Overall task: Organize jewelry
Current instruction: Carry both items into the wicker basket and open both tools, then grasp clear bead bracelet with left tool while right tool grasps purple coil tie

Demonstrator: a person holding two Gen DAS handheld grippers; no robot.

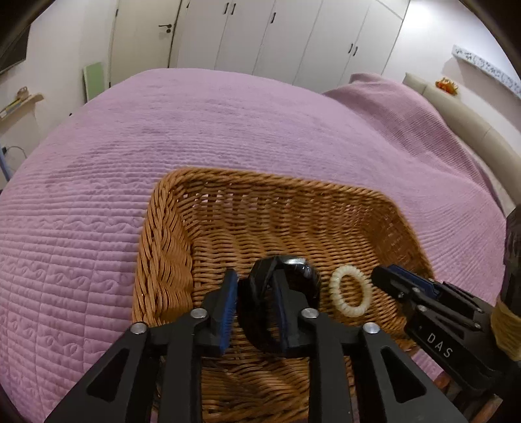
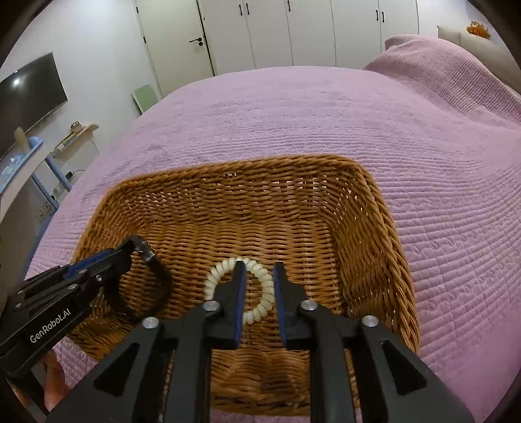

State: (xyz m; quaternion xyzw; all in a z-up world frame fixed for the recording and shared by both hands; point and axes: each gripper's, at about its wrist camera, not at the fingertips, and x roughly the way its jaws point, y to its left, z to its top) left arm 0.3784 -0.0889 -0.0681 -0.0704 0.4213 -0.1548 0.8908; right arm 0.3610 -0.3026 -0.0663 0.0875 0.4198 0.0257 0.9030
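A brown wicker basket (image 1: 260,177) (image 2: 228,166) sits on the purple bedspread. Inside it lie a black watch (image 1: 293,265) (image 2: 159,279) and a cream spiral ring (image 1: 350,291) (image 2: 213,276). My left gripper (image 1: 255,279) (image 2: 130,247) reaches into the basket with its jaws apart; the watch band sits between and around its fingers, resting on the basket floor. My right gripper (image 2: 259,271) (image 1: 384,276) is open over the spiral ring. Its left finger crosses the ring, part of the ring shows in the gap, and the pads do not press it.
The purple bedspread (image 1: 162,146) spreads all around the basket, rising over a pillow (image 2: 439,65) at the far right by a beige headboard (image 1: 462,110). White wardrobe doors (image 2: 293,29) stand beyond the bed. A dark screen (image 2: 29,94) and a shelf hang at the left.
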